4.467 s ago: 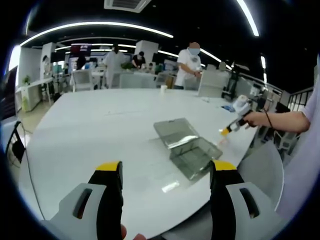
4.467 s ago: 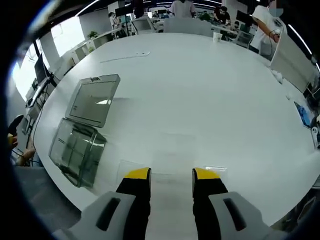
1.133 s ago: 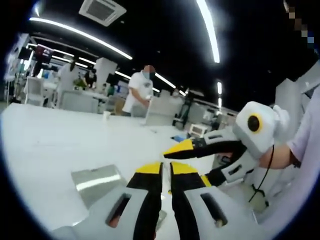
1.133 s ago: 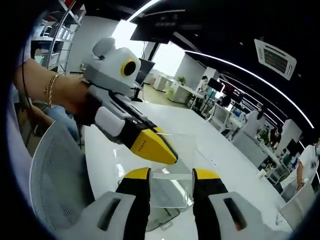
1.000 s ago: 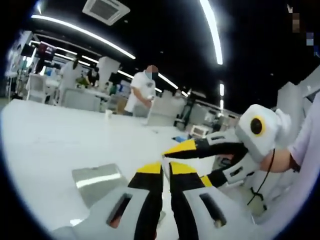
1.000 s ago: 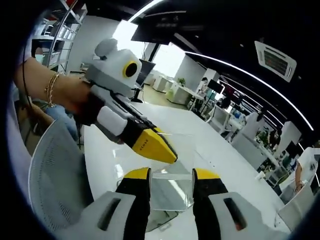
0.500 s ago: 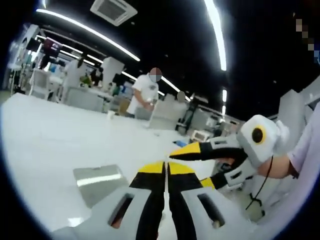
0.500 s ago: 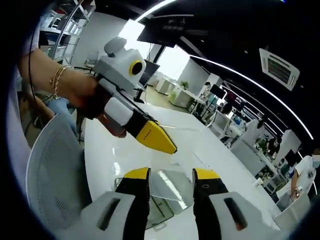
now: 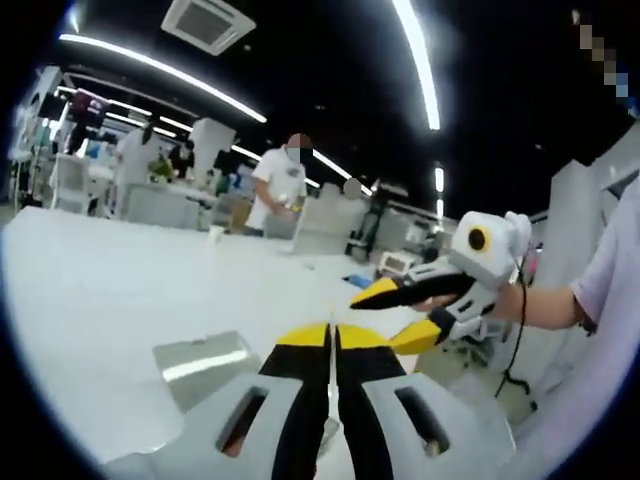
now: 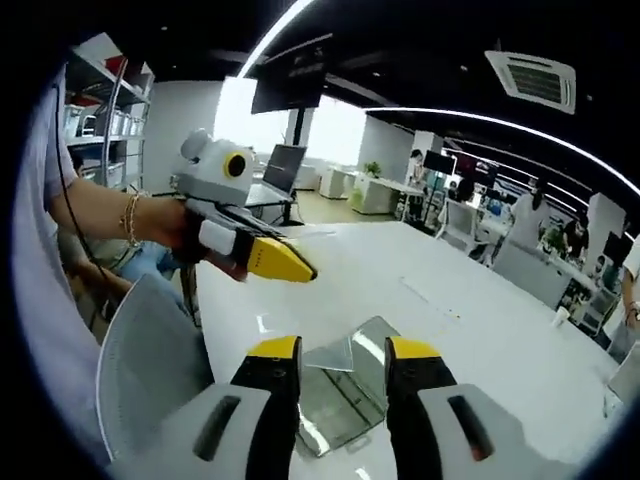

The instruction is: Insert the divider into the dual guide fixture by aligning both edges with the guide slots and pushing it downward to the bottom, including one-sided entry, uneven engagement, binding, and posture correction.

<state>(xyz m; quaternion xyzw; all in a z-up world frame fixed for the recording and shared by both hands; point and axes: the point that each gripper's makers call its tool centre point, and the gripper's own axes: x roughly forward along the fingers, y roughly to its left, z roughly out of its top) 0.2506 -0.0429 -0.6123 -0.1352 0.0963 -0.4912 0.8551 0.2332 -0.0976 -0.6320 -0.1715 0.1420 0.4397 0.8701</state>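
The dual guide fixture, a clear plastic box with its lid folded open, lies on the white table [image 10: 450, 290]; I see its lid [image 9: 200, 358] and body [image 10: 345, 385]. My left gripper [image 9: 333, 338] has its jaws pressed together on the thin clear divider [image 10: 308, 234], which is nearly edge-on and hard to make out. From the right gripper view, the left gripper [image 10: 285, 262] hovers above and left of the fixture. My right gripper [image 10: 343, 350] is open with nothing between its fingers. In the left gripper view, the right gripper [image 9: 400, 315] floats to the right, apart from the left one.
A grey mesh chair back [image 10: 150, 340] stands at the table's near edge. The hand with a bracelet [image 10: 130, 222] holds the left gripper. A person in white [image 9: 283, 185] stands beyond the table, near a paper cup [image 9: 213, 232]. Desks and chairs fill the background.
The right gripper has drawn back from the left gripper and the divider; the clear sheet no longer sits between the right jaws. The left gripper stays shut on it.
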